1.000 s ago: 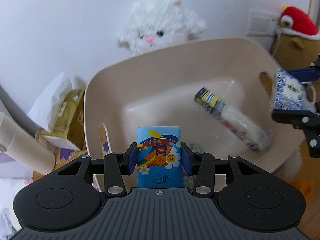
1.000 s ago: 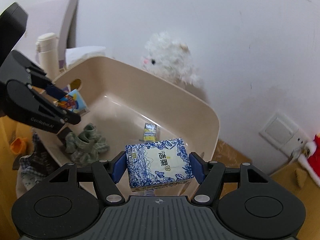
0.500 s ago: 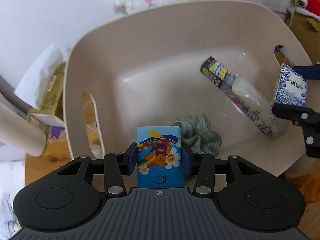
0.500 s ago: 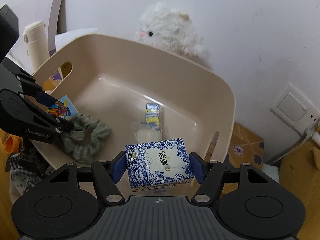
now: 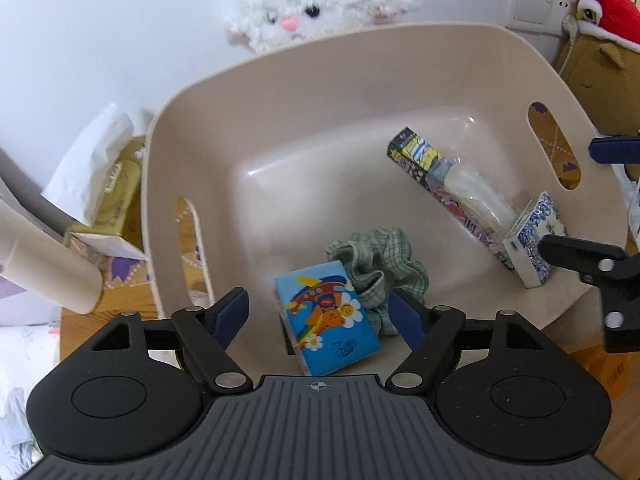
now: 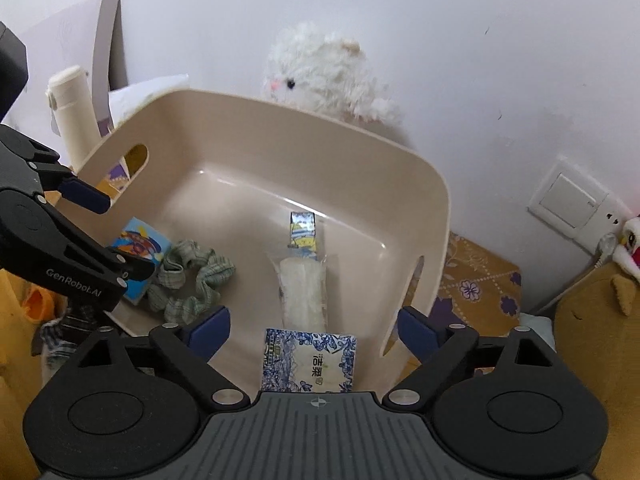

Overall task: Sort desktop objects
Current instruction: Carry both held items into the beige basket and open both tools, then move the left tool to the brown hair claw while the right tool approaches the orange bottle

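Note:
Both grippers hang over a beige plastic basket [image 5: 280, 80] [image 6: 320, 128]. My left gripper [image 5: 320, 312] is opening; a blue cartoon tissue pack [image 5: 326, 322] [image 6: 138, 246] lies tilted between its jaws, free of the pads, against a green checked scrunchie [image 5: 376, 264] [image 6: 192, 276]. My right gripper [image 6: 310, 330] is opening too; a blue-and-white floral tissue pack [image 6: 308, 360] [image 5: 534, 238] lies loose below it in the basket, beside a long wrapped packet [image 5: 448, 180] [image 6: 302, 272].
A white plush toy [image 5: 316, 4] [image 6: 324, 72] sits behind the basket against the wall. Left of the basket are a yellow tissue box [image 5: 108, 184] and a cream flask [image 6: 74, 112]. A wall switch [image 6: 568, 200] and a red-and-brown plush [image 5: 600, 40] are to the right.
Both grippers opened and let go of their tissue packs, which dropped into the basket. The cartoon pack now lies tilted by the scrunchie; the floral pack rests by the long packet.

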`<control>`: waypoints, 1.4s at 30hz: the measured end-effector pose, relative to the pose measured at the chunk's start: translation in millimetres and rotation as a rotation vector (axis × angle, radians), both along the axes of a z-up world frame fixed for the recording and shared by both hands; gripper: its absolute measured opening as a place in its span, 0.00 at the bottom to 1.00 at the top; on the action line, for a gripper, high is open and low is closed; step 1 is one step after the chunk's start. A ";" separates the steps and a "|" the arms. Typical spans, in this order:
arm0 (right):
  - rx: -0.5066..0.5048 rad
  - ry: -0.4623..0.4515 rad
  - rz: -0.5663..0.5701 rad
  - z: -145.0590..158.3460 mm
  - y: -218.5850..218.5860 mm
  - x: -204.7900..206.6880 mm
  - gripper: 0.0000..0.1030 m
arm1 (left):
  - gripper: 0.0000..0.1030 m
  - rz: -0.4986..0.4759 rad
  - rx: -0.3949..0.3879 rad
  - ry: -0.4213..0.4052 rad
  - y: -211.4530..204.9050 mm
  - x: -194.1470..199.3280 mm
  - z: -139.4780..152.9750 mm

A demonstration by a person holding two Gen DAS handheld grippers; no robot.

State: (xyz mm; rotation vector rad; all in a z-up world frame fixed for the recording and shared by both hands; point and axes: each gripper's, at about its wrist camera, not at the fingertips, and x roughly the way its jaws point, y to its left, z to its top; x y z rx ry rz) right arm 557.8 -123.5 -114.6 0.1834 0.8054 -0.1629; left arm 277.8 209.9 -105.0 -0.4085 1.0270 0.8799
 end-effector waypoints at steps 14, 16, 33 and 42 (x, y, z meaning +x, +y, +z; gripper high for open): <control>0.025 -0.111 -0.057 18.9 6.9 -52.6 1.00 | 0.78 -0.012 0.092 -0.039 -24.0 -24.2 37.2; 0.031 -0.112 -0.069 18.4 8.6 -59.1 1.00 | 0.78 -0.010 0.096 -0.048 -29.5 -28.7 39.4; 0.078 -0.049 -0.083 -16.5 47.3 -104.7 1.00 | 0.78 0.009 0.015 -0.041 -76.9 -66.3 20.2; 0.124 -0.005 -0.112 -38.8 58.9 -110.1 1.00 | 0.78 0.002 -0.043 0.036 -97.8 -84.5 -14.4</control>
